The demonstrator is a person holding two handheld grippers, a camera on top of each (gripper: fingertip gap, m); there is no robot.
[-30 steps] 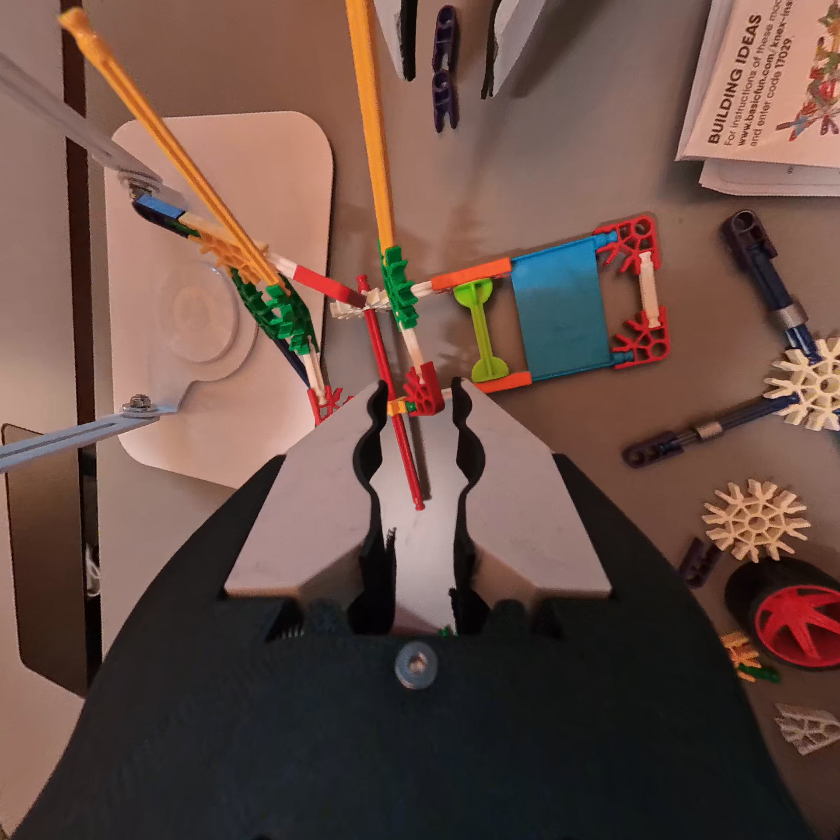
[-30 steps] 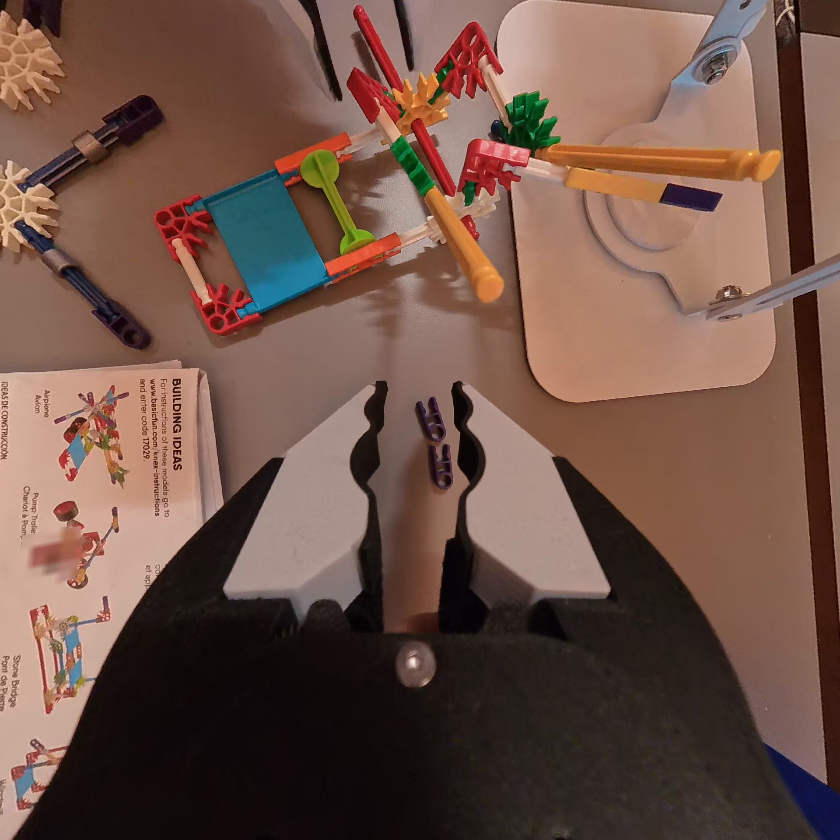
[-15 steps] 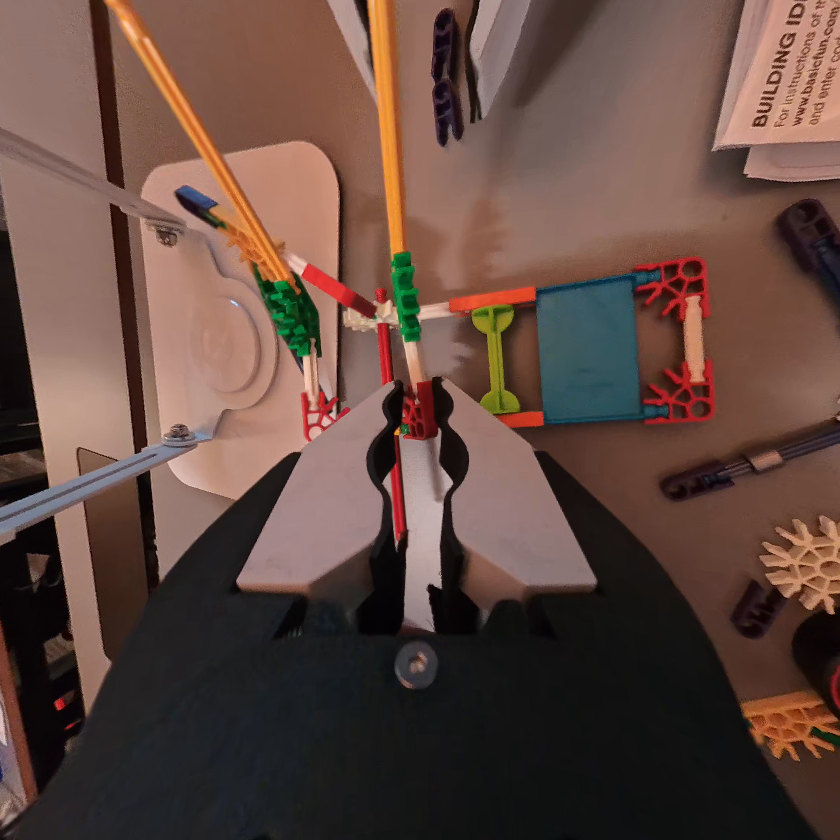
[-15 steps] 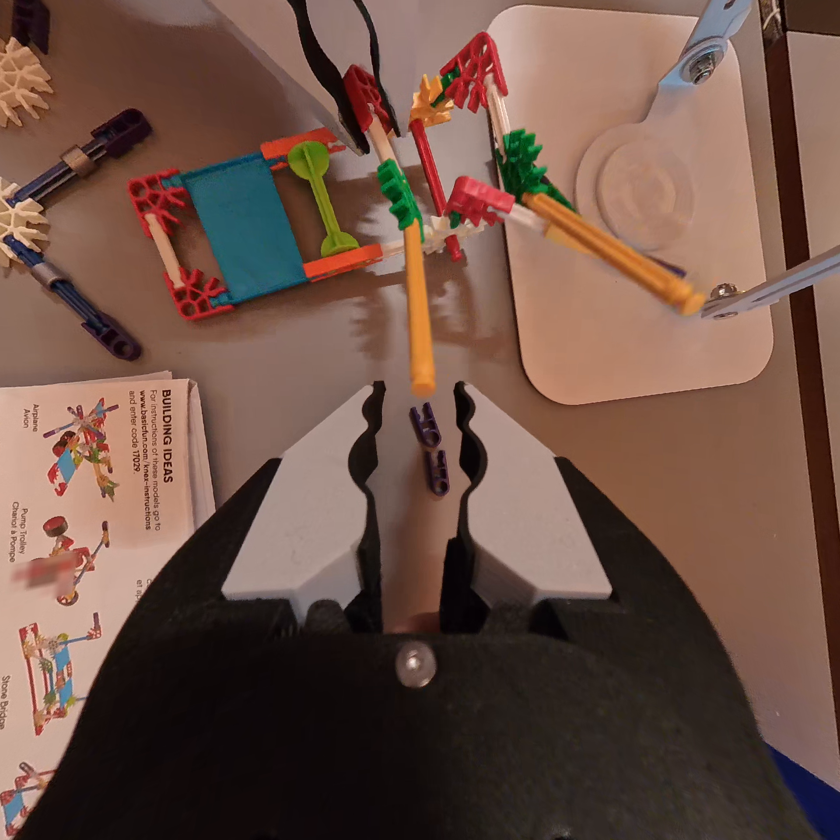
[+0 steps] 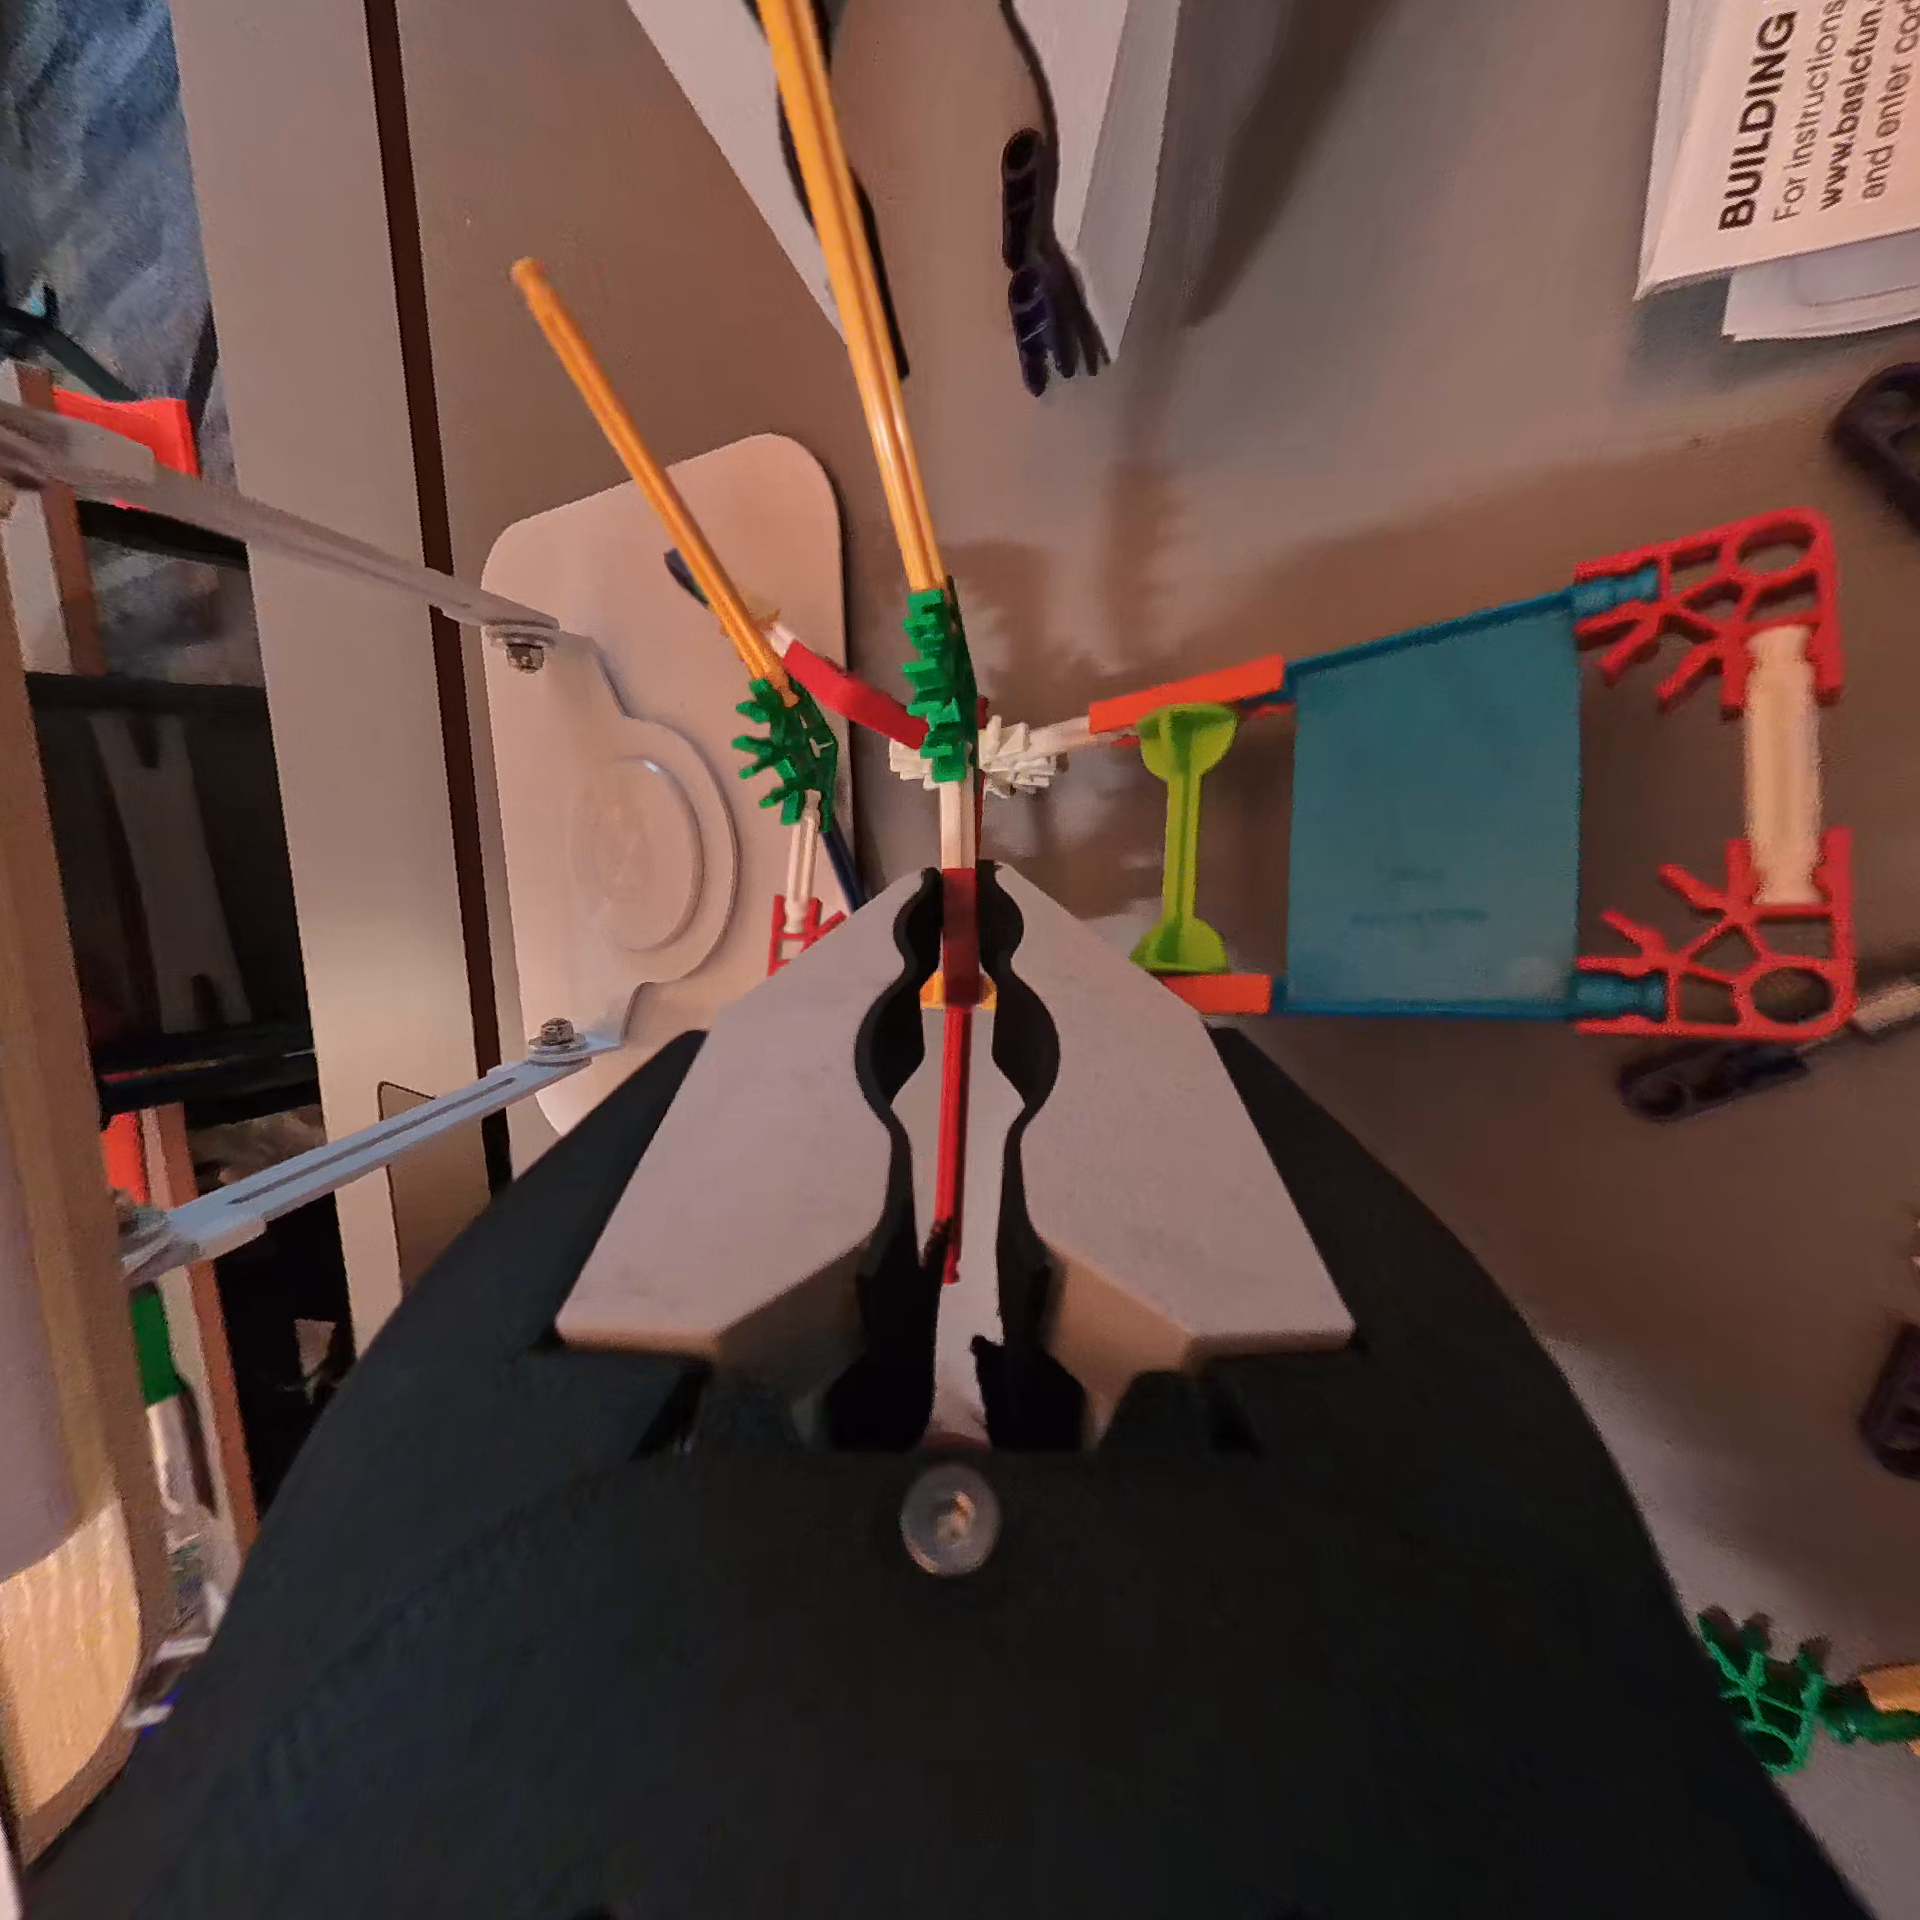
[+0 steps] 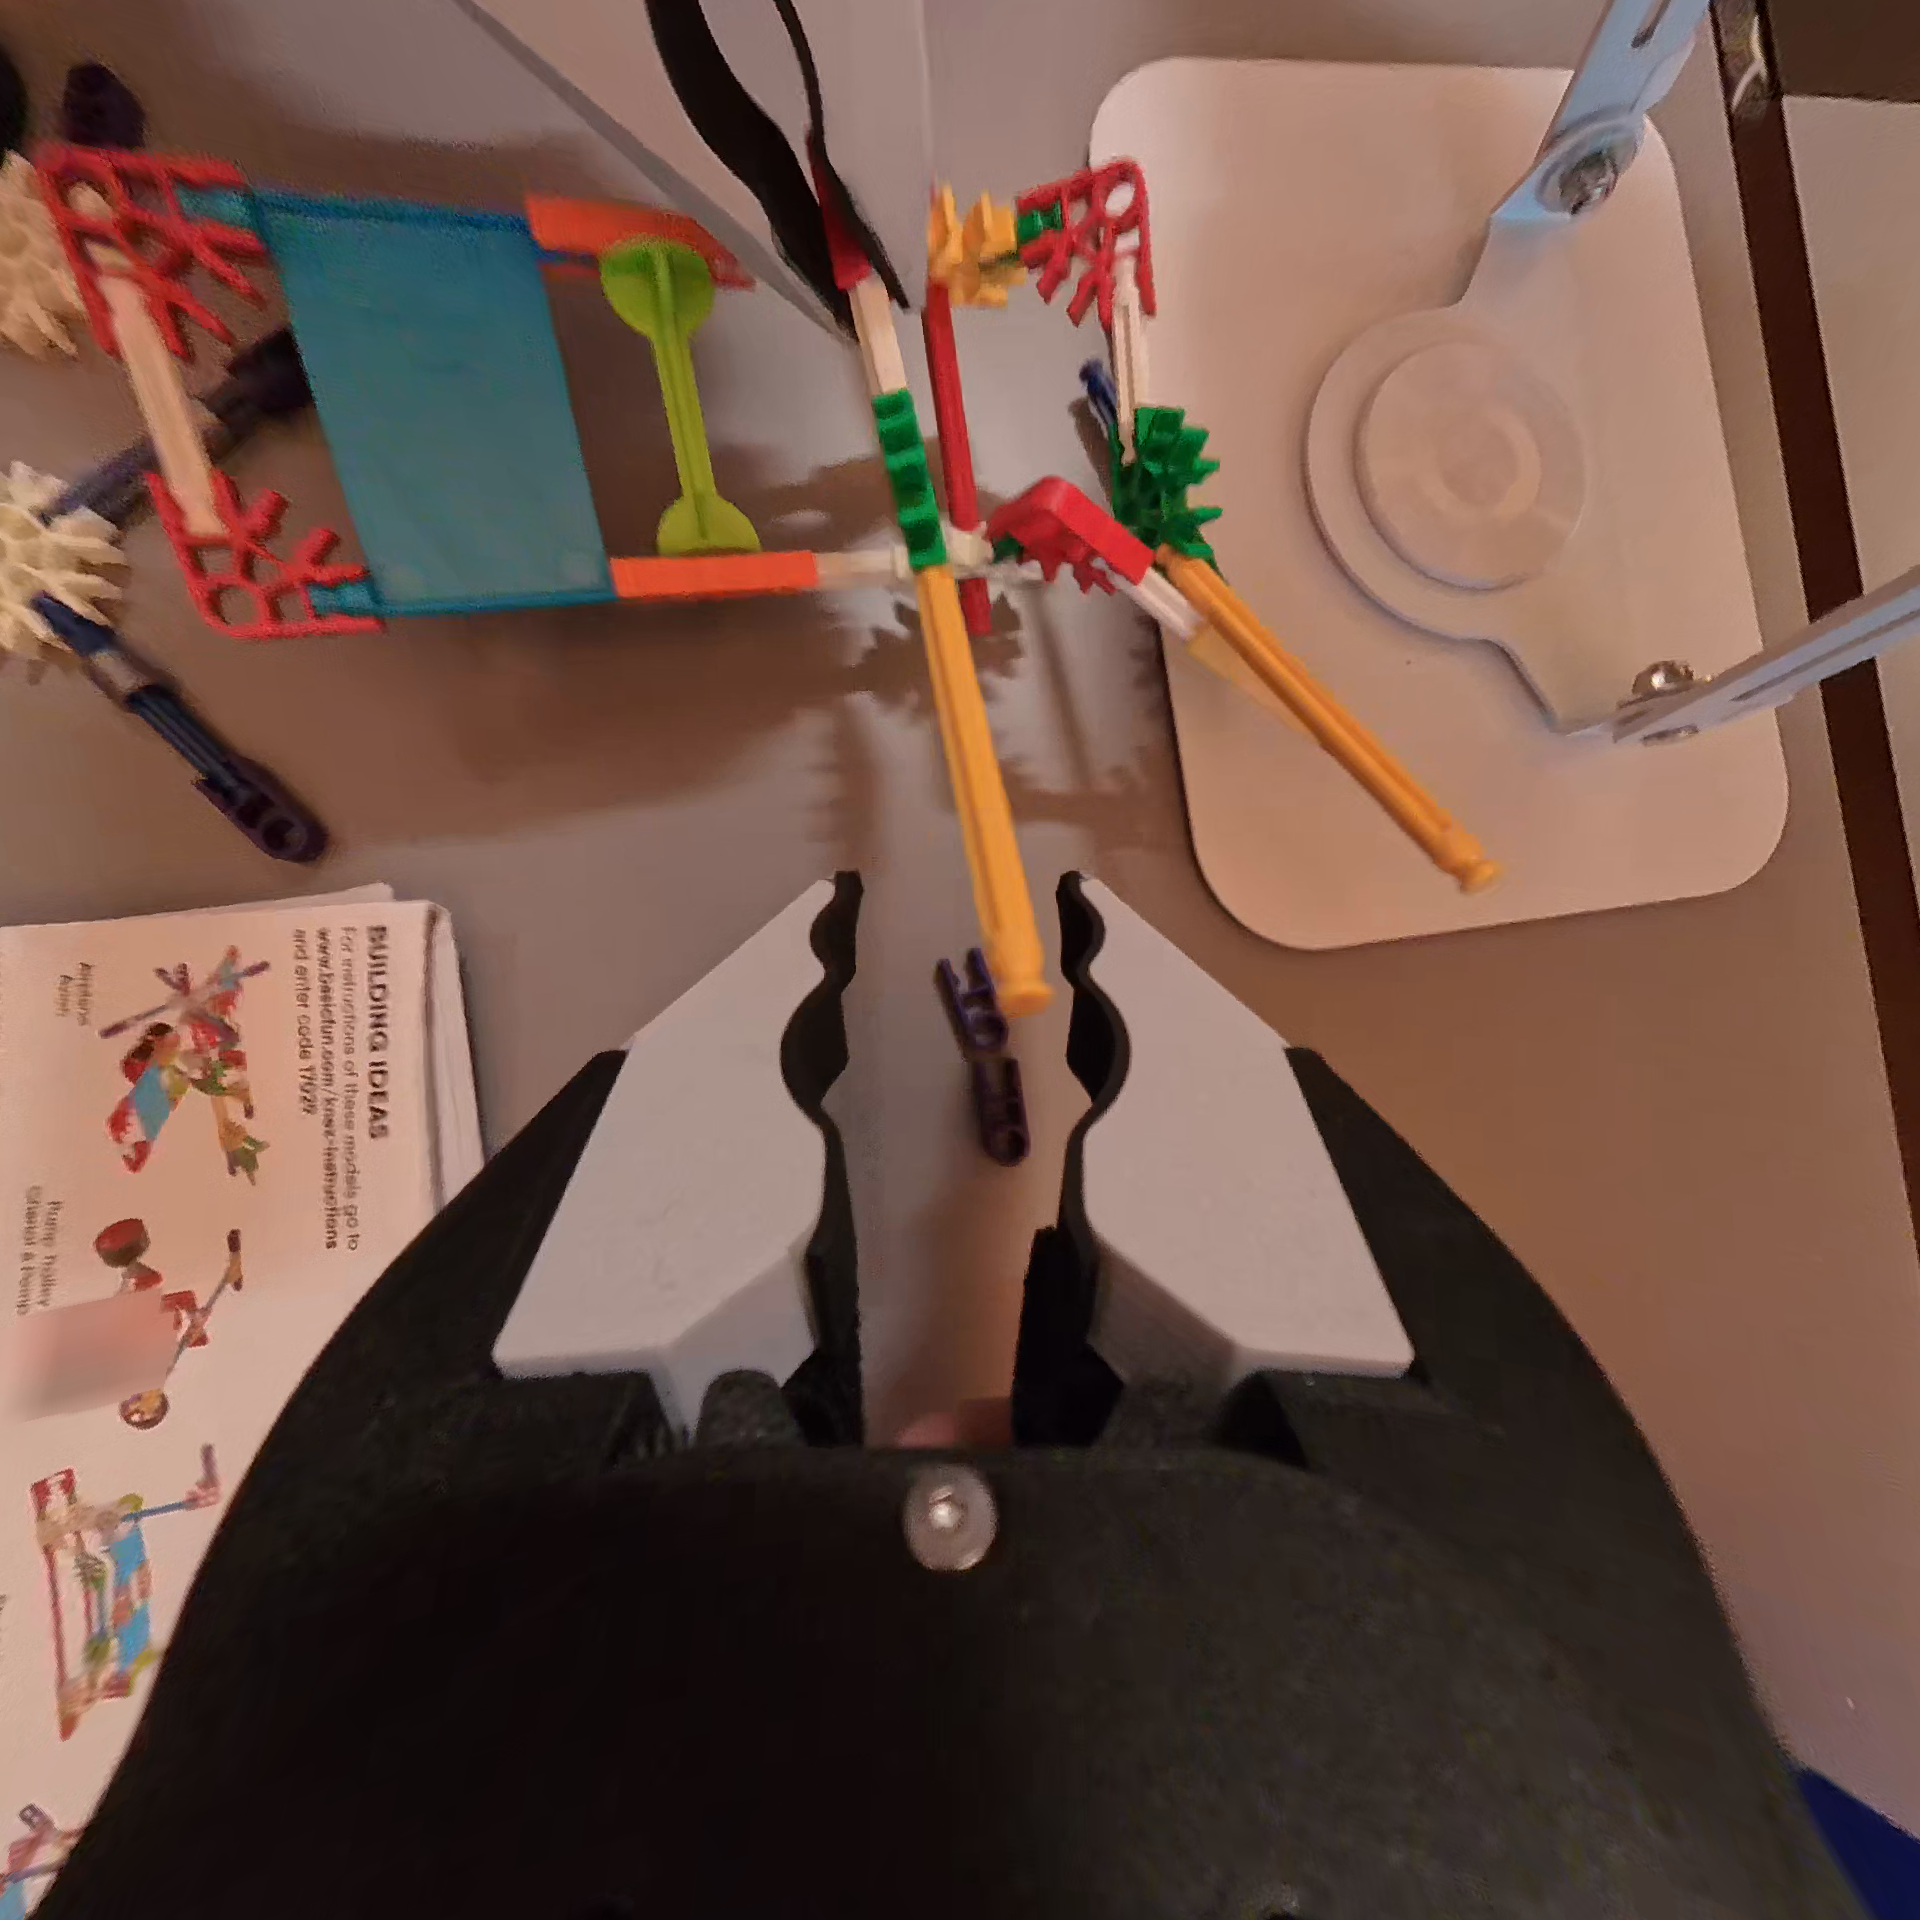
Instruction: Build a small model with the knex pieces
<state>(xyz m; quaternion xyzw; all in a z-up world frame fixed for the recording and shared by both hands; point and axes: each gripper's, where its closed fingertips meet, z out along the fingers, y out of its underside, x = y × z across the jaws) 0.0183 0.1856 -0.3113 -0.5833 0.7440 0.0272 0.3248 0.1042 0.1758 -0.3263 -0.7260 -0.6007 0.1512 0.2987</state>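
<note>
A toy model of coloured rods and connectors has a blue panel [image 5: 1434, 810] and long yellow rods [image 5: 873, 312]. My left gripper [image 5: 958, 894] is shut on the model's red connector [image 5: 958, 930], and a red rod [image 5: 948, 1143] runs back between the jaws. The left gripper's fingers [image 6: 769, 187] also show at the top of the right wrist view, on the model [image 6: 436, 405]. My right gripper [image 6: 958, 894] is open over the table. A small purple connector [image 6: 992, 1081] lies between its fingers, and the tip of a yellow rod [image 6: 1013, 956] reaches in beside it.
A white base plate [image 6: 1455, 810] with metal arms lies beside the model, near the table edge. An instruction leaflet [image 6: 208, 1143] lies left of my right gripper. White snowflake connectors [image 6: 52, 561] and dark blue rods [image 6: 208, 748] lie beyond the blue panel. A green connector [image 5: 1766, 1694] lies at the lower right. My right fingertips sit around 10 cm from my left ones.
My left gripper moved forward and closed on the red connector. The model tilted, and its yellow rods swung toward my right gripper, which stayed open around the purple connector.
</note>
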